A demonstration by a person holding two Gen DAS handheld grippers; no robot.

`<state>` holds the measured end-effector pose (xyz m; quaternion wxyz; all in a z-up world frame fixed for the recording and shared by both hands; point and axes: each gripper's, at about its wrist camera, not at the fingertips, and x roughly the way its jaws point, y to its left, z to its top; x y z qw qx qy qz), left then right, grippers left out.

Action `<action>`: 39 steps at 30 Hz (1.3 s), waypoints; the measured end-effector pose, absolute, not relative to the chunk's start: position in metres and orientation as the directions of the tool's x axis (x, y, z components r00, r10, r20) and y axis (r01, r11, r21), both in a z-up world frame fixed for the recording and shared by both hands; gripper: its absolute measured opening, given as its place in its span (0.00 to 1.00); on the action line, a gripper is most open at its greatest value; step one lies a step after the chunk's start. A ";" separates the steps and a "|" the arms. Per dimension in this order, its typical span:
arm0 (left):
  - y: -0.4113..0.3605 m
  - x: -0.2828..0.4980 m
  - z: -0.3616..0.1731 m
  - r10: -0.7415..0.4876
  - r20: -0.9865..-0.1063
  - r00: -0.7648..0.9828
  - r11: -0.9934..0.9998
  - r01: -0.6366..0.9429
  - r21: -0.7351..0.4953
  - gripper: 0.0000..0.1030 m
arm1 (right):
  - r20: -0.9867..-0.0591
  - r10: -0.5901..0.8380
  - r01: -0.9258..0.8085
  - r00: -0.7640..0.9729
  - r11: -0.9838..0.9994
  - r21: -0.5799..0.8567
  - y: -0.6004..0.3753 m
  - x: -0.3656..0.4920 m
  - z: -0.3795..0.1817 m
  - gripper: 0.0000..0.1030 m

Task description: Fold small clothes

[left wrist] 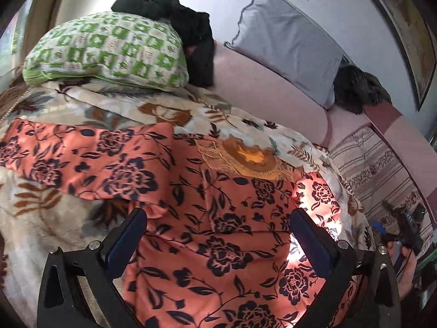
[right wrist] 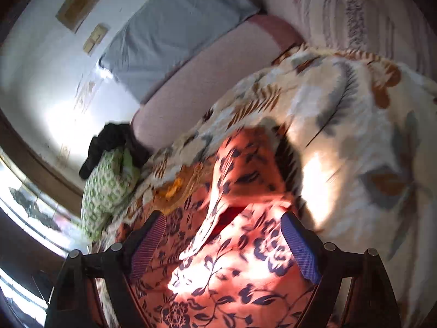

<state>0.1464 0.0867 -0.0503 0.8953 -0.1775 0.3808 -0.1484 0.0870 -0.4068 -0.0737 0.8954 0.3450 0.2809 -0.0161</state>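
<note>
1. Your left gripper hovers wide open over the orange floral garment, holding nothing.
2. Your right gripper is also spread wide and empty, just above the same cloth.
3. That garment lies spread on a leaf-print blanket.
4. Farther left sits a green-checked pillow.
</note>
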 end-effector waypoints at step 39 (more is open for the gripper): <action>0.055 0.265 -0.067 -0.224 -0.683 0.695 0.958 0.030 -0.284 0.05 | -0.603 0.347 0.064 0.718 0.830 0.554 -0.340 0.187 -0.116 0.89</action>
